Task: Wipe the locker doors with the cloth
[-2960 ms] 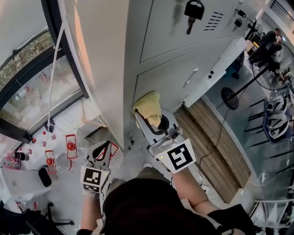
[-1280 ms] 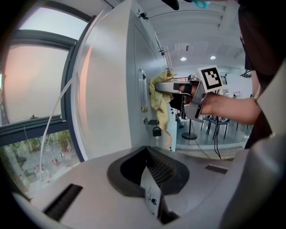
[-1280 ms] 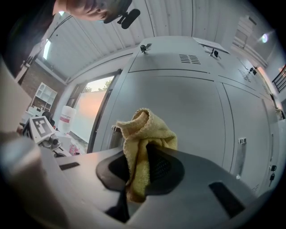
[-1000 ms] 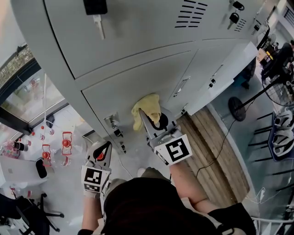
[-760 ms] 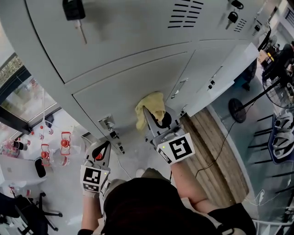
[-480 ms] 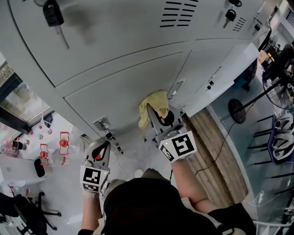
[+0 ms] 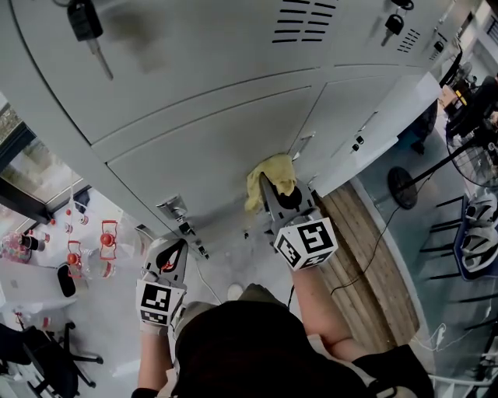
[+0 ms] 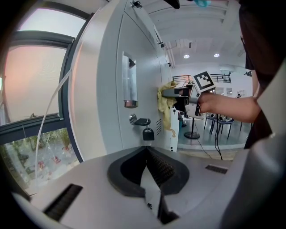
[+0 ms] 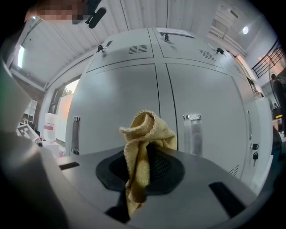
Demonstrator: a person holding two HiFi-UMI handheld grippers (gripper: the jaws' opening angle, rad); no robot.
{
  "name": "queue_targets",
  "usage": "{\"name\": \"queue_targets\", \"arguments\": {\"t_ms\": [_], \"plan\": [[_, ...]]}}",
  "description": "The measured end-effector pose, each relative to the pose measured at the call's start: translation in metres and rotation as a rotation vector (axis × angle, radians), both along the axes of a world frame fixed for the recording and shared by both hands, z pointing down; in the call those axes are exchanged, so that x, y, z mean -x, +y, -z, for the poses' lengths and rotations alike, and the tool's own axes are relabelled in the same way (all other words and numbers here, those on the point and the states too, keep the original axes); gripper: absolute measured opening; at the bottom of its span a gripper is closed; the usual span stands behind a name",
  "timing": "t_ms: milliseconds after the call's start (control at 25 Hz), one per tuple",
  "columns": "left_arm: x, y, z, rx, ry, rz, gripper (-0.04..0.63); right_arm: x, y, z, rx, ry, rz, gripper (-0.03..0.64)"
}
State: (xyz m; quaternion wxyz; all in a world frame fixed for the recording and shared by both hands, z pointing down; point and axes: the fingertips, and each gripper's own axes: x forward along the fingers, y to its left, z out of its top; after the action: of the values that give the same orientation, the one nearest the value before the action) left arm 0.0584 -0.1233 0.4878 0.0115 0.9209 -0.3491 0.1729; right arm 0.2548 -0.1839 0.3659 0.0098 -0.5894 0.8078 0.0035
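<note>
A person's right hand-held gripper (image 9: pixel 144 154) is clamped shut on a bunched yellow cloth (image 9: pixel 144 134), whose loose end hangs down in front of the jaws while its folded top stands above them. From the head view the cloth is held against a grey locker door (image 7: pixel 202 151) near that door's right edge, just beside the vertical metal handle (image 7: pixel 302 144). The cube (image 7: pixel 306 242) at the back of this hand-held gripper carries a black-and-white square marker pattern. The left hand-held gripper (image 8: pixel 145 154) is closed with nothing between its jaws; it hangs low and to the left, well apart from the cloth and off the lockers, and its own marker cube (image 7: pixel 158 303) faces the camera. In the left gripper view a black-headed key (image 8: pixel 148 133) hangs from a lock on the locker front. Vent slots (image 7: pixel 302 22) are cut near the top of the upper door, and a strip of wooden flooring (image 7: pixel 366 256) runs along the foot of the lockers.
</note>
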Motion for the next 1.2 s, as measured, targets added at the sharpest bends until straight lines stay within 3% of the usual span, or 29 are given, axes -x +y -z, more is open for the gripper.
{"name": "queue_targets", "arguments": {"t_ms": [360,1200], "plan": [[0.021,0.002,0.001,0.006,-0.008,-0.007,0.008,0.019,0.003,-0.012,0.043,-0.004,-0.017,0.061],[0.082,0.009,0.004,0.011,-0.001,-0.076,0.009,0.115,0.023,-0.015,0.071,0.023,0.002,0.061]]}}
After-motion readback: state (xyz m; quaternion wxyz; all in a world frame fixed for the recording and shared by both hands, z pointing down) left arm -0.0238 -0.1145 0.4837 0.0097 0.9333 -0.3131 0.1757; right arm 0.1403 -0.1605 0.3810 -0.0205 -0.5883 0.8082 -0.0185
